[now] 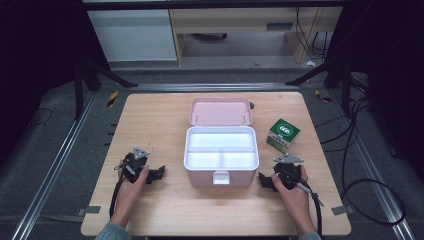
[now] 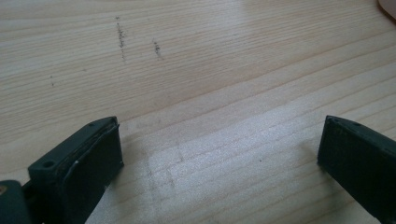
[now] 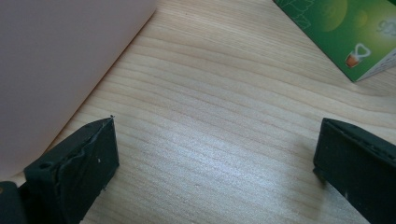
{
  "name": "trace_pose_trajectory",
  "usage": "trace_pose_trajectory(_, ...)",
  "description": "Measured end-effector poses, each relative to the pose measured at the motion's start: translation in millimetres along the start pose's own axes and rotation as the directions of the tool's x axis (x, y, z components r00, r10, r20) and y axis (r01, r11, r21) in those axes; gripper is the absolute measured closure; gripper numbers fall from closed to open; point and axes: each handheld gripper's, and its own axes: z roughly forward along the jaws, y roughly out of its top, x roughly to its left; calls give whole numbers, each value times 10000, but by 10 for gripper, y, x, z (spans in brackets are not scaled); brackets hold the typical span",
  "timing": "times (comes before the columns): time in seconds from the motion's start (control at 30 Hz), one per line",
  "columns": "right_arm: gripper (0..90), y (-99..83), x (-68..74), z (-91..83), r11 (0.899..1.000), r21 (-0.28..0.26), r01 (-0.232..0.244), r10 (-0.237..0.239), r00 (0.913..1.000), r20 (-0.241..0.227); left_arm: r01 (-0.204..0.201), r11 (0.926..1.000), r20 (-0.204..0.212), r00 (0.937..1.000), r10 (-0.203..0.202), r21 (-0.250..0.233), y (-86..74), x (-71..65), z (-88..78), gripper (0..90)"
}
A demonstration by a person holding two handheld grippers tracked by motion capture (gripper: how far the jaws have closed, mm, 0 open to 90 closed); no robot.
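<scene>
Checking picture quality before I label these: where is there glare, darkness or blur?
High view: white tray of the pink box glares, surroundings dark. Left gripper view: pale sheen on the table, jaws soft. Right gripper view: the green carton is blurred.

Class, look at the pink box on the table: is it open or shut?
Open. The pink box has its lid tilted back, exposing empty white compartments.

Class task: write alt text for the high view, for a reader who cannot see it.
An open pink box sits mid-table, a green carton to its right. Hands rest the open left gripper and right gripper on the wood beside the box.
</scene>
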Motion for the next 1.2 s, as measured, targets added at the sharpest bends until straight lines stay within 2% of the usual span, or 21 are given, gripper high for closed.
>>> trace_pose_trajectory(0.23, 11, -6, -6, -8, 10000, -26, -60, 60, 10000, 4, -323, 9995, 228, 9992, 324, -61, -4, -43, -17, 23)
trace_pose_trajectory(0.33, 60, -22, -10, -46, 9998, -110, -169, 169, 9998, 39, -505, 9985, 330, 9981, 512, -210, -26, -127, -115, 23)
trace_pose_trajectory(0.43, 61, -35, -19, -126, 9991, -352, -216, 214, 9998, -59, -870, 9962, 578, 9945, 872, -68, -76, -209, -189, 29)
trace_pose_trajectory(0.53, 68, -62, 3, -207, 9989, -476, 31, -31, 10000, 1, -1320, 9911, 948, 9870, 1299, 161, -112, -312, -270, 30)
trace_pose_trajectory(0.67, 66, -107, 101, -324, 9979, -588, 281, -283, 9996, -27, -1447, 9894, 1138, 9832, 1425, 118, -139, -467, -320, 29)
trace_pose_trajectory(0.7, 68, -110, 125, -352, 9974, -656, 313, -318, 9995, -69, -1662, 9859, 1385, 9770, 1621, 187, -153, -524, -327, 44)
trace_pose_trajectory(0.77, 70, -102, 184, -422, 9937, -969, 555, -580, 9980, -240, -2036, 9789, 1615, 9667, 1986, 149, -151, -625, -339, 52)
trace_pose_trajectory(0.9, 74, -68, 221, -476, 9900, -1344, 423, -498, 9973, -534, -2260, 9729, 1898, 9542, 2311, -484, -78, -820, -400, 48)
trace_pose_trajectory(0.97, 74, -67, 251, -471, 9893, -1350, 550, -653, 9952, -732, -2328, 9690, 2072, 9471, 2452, -824, -45, -904, -412, 48)
trace_pose_trajectory(1.03, 74, -64, 270, -470, 9888, -1371, 583, -702, 9940, -835, -2340, 9674, 2085, 9457, 2495, -966, -35, -940, -414, 58)
trace_pose_trajectory(1.07, 73, -52, 309, -476, 9871, -1459, 660, -827, 9903, -1115, -2359, 9646, 2004, 9457, 2558, -1177, -26, -991, -422, 80)
trace_pose_trajectory(1.13, 72, -29, 368, -481, 9842, -1535, 886, -1095, 9850, -1335, -2111, 9670, 2176, 9464, 2386, -1423, -17, -1030, -428, 94)
trace_pose_trajectory(1.2, 71, -5, 431, -477, 9798, -1639, 1145, -1406, 9774, -1577, -2054, 9647, 2285, 9435, 2400, -1651, 3, -1084, -425, 123)
